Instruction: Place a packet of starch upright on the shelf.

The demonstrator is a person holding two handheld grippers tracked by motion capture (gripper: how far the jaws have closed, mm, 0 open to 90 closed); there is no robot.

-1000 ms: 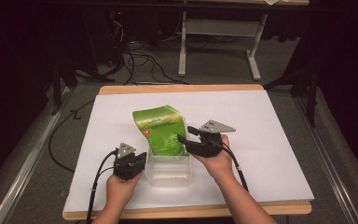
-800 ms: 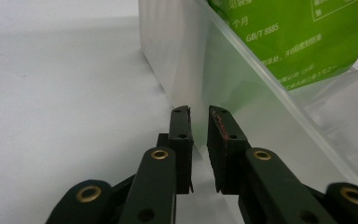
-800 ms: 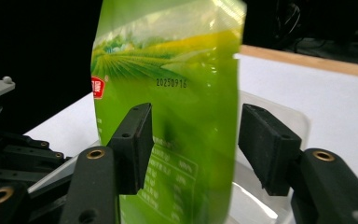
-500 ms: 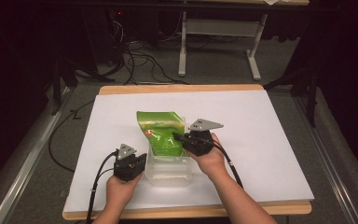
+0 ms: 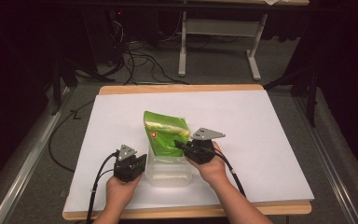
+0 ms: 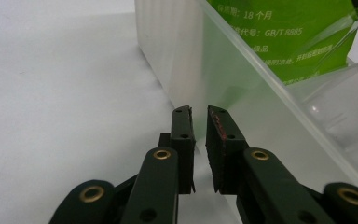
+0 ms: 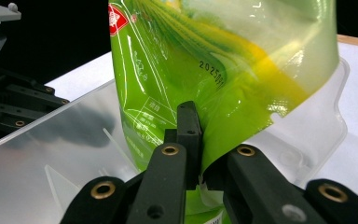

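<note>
White tabletop (image 5: 270, 140), dark cabled floor (image 5: 140, 65).

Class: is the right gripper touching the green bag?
Touching. The right gripper view shows the right gripper with its fingers closed on the green bag's edge.

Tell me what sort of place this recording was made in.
Probably a lab or recording workspace, not a home: a white-topped table in a dark room, loose cables on grey carpet behind it, and a metal desk frame further back.
</note>
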